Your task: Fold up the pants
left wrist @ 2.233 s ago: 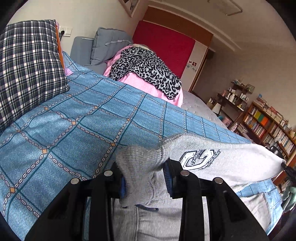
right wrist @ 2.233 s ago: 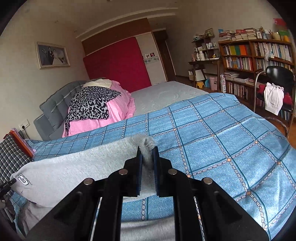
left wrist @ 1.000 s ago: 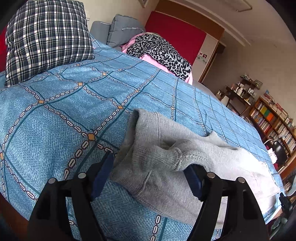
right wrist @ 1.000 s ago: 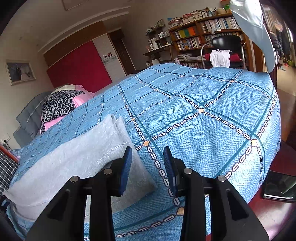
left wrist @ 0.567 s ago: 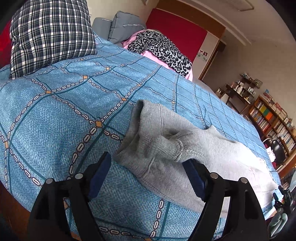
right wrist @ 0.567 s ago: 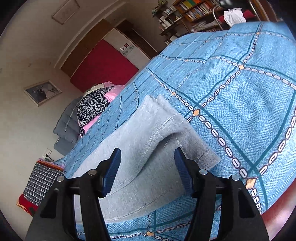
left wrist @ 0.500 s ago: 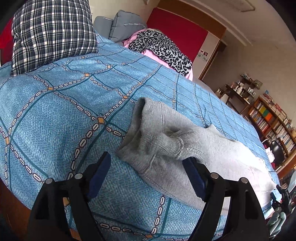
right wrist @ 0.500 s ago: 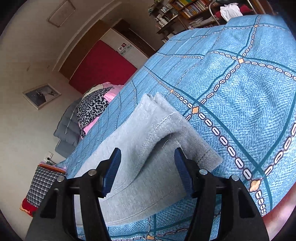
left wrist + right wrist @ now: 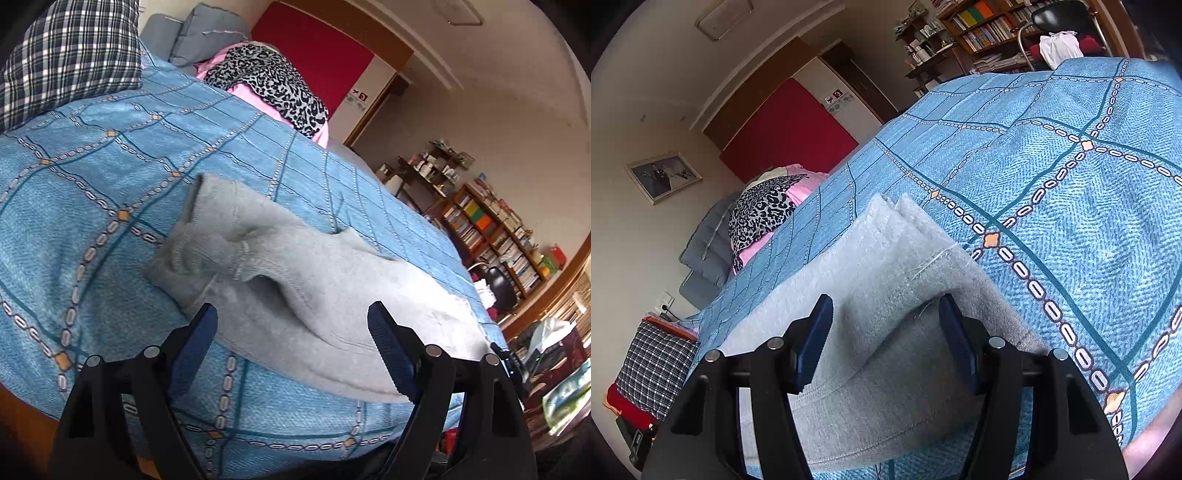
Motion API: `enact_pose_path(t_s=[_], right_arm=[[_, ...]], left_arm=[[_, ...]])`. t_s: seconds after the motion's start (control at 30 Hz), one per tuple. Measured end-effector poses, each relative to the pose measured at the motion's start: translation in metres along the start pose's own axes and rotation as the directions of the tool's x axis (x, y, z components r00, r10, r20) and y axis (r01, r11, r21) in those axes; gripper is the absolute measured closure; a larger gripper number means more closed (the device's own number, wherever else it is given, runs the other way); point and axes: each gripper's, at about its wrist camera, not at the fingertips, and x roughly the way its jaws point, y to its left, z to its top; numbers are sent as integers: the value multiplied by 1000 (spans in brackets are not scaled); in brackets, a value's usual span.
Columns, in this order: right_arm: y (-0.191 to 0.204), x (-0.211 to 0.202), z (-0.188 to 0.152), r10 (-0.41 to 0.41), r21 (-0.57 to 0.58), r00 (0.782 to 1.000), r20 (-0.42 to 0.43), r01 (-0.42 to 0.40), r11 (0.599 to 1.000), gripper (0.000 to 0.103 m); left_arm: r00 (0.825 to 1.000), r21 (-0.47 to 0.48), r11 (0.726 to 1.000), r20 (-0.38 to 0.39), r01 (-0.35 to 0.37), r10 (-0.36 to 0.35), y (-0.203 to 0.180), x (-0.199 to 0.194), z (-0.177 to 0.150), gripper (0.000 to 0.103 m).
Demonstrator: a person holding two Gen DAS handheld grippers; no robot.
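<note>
On bedspread (image 9: 92,155), pants (image 9: 295,280) lie lengthwise btwn grippers (both fingers spread).

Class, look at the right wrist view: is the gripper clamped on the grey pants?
No, the right gripper is open, its blue pads apart over the pants.

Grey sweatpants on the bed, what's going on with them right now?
A person is folding the grey fleece sweatpants on the blue patterned bedspread with two handheld grippers. The pants lie folded lengthwise. The left gripper is open at the bunched waistband end, the right gripper open at the stacked leg hems. Neither is clamping the fabric.
</note>
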Motion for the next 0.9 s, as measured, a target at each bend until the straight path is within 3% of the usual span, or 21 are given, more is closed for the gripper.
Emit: enact_pose_path(t_s=[0.17, 0.37, 0.4, 0.47, 0.53, 0.63, 0.9], right_arm=[[-3, 0, -1, 0, -9, 1000, 9, 0, 1000, 41], [-9, -6, 2, -13, -13, 1000, 25, 14, 1000, 45], [-9, -6, 3, -23, -20, 999, 26, 23, 1000, 49], [-10, -5, 5, -54, -34, 998, 27, 55, 998, 72], [-11, -5, 6, -63, -43, 998, 27, 64, 997, 84], [-10, -10, 11, -58, -58, 997, 44, 61, 996, 89], [22, -56, 22, -48, -176, 982, 183, 81, 981, 92]], left_arm=[[997, -103, 992, -25, 70, -73, -7, 24, 9, 16], [997, -223, 973, -19, 64, -70, -2, 55, 26, 20], [998, -236, 970, -19, 61, -67, 0, 59, 29, 24], [997, -265, 963, -36, 50, -62, 3, 69, 33, 51], [997, -295, 955, -53, 41, -60, 8, 75, 35, 68], [998, -304, 953, -59, 8, -27, 11, 75, 40, 83], [1000, -244, 970, 6, -13, 15, 9, 35, 53, 93]])
